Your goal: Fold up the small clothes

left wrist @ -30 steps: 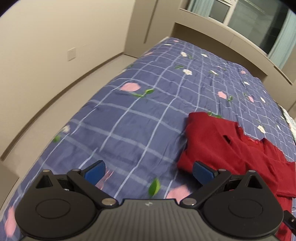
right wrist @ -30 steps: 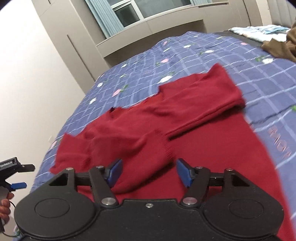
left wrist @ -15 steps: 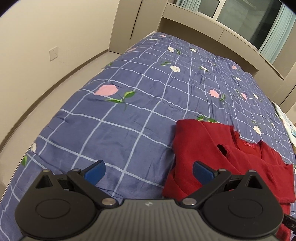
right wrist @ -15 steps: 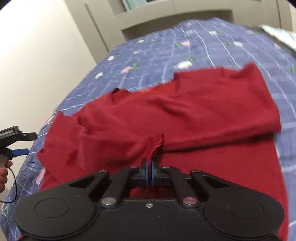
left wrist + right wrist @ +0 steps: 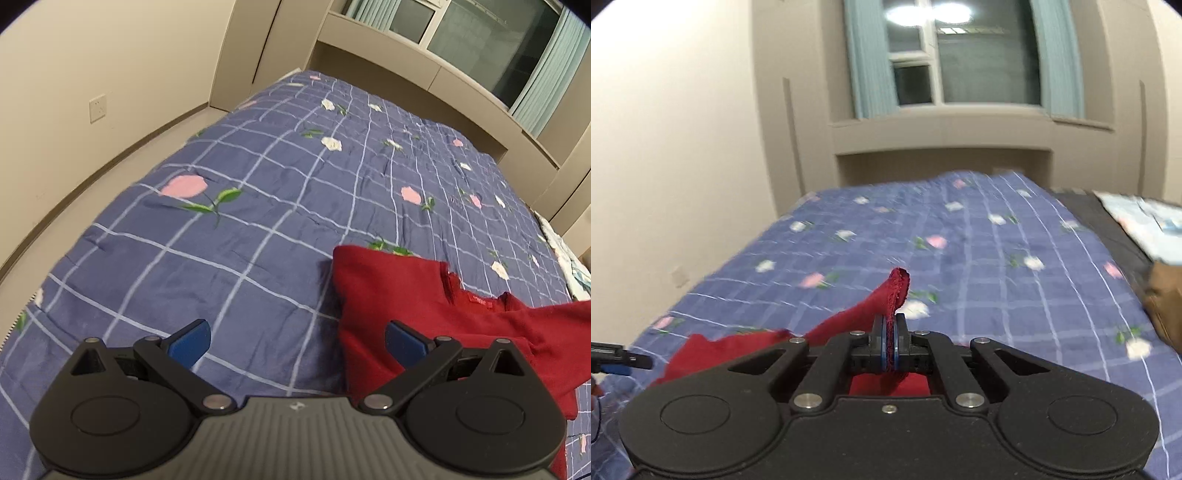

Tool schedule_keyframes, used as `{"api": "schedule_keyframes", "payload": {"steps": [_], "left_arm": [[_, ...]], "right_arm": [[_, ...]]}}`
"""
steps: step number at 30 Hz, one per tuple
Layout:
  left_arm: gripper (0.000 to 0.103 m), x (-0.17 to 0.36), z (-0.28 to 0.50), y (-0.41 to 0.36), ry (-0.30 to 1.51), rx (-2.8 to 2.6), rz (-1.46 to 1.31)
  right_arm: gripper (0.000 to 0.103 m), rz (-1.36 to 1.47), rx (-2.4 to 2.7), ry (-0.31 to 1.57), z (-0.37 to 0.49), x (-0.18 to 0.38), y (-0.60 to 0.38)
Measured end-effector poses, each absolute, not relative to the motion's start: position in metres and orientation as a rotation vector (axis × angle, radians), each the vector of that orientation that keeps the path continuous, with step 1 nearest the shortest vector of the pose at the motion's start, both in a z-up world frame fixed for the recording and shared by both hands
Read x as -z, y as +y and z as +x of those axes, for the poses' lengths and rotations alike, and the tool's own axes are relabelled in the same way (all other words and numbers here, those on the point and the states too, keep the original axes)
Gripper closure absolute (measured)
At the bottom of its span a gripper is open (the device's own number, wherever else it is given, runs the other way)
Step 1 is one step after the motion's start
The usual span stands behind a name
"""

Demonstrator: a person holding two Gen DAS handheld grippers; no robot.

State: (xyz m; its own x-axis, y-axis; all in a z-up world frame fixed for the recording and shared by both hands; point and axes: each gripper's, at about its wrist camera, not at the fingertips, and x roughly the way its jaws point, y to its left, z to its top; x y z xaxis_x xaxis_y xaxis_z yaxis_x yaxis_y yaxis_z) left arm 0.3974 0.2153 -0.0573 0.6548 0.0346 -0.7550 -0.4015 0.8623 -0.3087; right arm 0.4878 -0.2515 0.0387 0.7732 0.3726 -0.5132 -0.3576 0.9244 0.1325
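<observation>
The jaws of the right gripper [image 5: 891,345] are pinched tight on a cuff-like edge of the red sweater [image 5: 424,317], whose knit end pokes up past the blue pads [image 5: 884,343] while the cloth trails down and to the left; the jaws of the left gripper [image 5: 295,341] stand wide apart with nothing between them, one pad [image 5: 404,341] over the sweater's near corner, the other above bare bedspread [image 5: 229,258]; whether that pad touches the cloth I cannot tell; the sweater lies on the bed, its shoulder and neckline with a small red label [image 5: 479,300] spread flat on the checked, flowered cover; the step in hand looks to be carrying a sleeve across the body, the first fold of the garment; the next move likely calls for laying that sleeve flat over the chest without dragging the body along, with the left gripper free to pin or take the near corner; counted: one red sweater, two grippers, one bedspread, a brown garment [image 5: 1165,306] and a pale one [image 5: 1145,218] at the far right edge.
</observation>
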Motion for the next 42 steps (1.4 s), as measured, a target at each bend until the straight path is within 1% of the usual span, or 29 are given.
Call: {"api": "schedule_keyframes", "payload": {"steps": [6,9,13,15,16,17,18,19,20,23,26,30,34,36,37,38,39,40,41,42], "left_arm": [[0.001,0.070,0.413,0.207,0.865,-0.249,-0.475],[0.001,0.073,0.418,0.203,0.879,-0.211,-0.498],[0.001,0.075,0.425,0.195,0.881,-0.156,-0.515],[0.003,0.077,0.432,0.191,0.883,-0.138,-0.523],[0.012,0.078,0.435,0.189,0.886,-0.134,-0.521],[0.030,0.079,0.438,0.187,0.898,-0.134,-0.515],[0.046,0.080,0.442,0.185,0.914,-0.133,-0.510],[0.084,0.081,0.445,0.183,0.932,-0.130,-0.507],[0.093,0.082,0.447,0.182,0.939,-0.121,-0.510],[0.098,0.075,0.442,0.176,0.897,-0.127,-0.492],[0.098,0.069,0.436,0.175,0.851,-0.144,-0.474],[0.099,0.082,0.437,0.182,0.885,-0.172,-0.502],[0.099,0.093,0.436,0.189,0.884,-0.175,-0.508],[0.098,0.091,0.437,0.188,0.879,-0.167,-0.506],[0.094,0.090,0.436,0.189,0.875,-0.166,-0.508],[0.086,0.088,0.435,0.189,0.874,-0.168,-0.510],[0.078,0.085,0.434,0.189,0.870,-0.175,-0.505],[0.053,0.081,0.434,0.187,0.862,-0.177,-0.491],[0.026,0.077,0.433,0.185,0.844,-0.176,-0.476],[0.018,0.073,0.432,0.182,0.814,-0.178,-0.459]], "right_arm": [[0.100,0.043,-0.319,0.697,0.495,0.019,-0.278],[0.100,0.058,-0.305,0.727,0.493,0.037,-0.281],[0.100,0.066,-0.304,0.726,0.487,0.043,-0.283],[0.100,0.060,-0.308,0.720,0.489,0.042,-0.282],[0.100,0.051,-0.309,0.715,0.490,0.041,-0.281],[0.100,0.042,-0.309,0.710,0.491,0.039,-0.278],[0.100,0.029,-0.310,0.700,0.490,0.038,-0.277],[0.100,0.018,-0.312,0.688,0.490,0.036,-0.275],[0.100,0.012,-0.315,0.673,0.489,0.034,-0.274],[0.100,0.006,-0.308,0.629,0.485,0.028,-0.274],[0.100,0.009,-0.286,0.650,0.484,0.036,-0.275],[0.100,0.031,-0.268,0.744,0.488,0.062,-0.278],[0.098,0.035,-0.267,0.748,0.483,0.070,-0.277],[0.095,0.015,-0.266,0.744,0.483,0.069,-0.275],[0.087,0.005,-0.264,0.743,0.482,0.068,-0.275],[0.083,-0.003,-0.264,0.739,0.481,0.066,-0.274],[0.070,-0.013,-0.262,0.728,0.479,0.064,-0.274],[0.057,-0.028,-0.262,0.709,0.476,0.060,-0.273],[0.053,-0.047,-0.263,0.686,0.474,0.057,-0.272],[0.048,-0.073,-0.265,0.659,0.471,0.054,-0.269]]}}
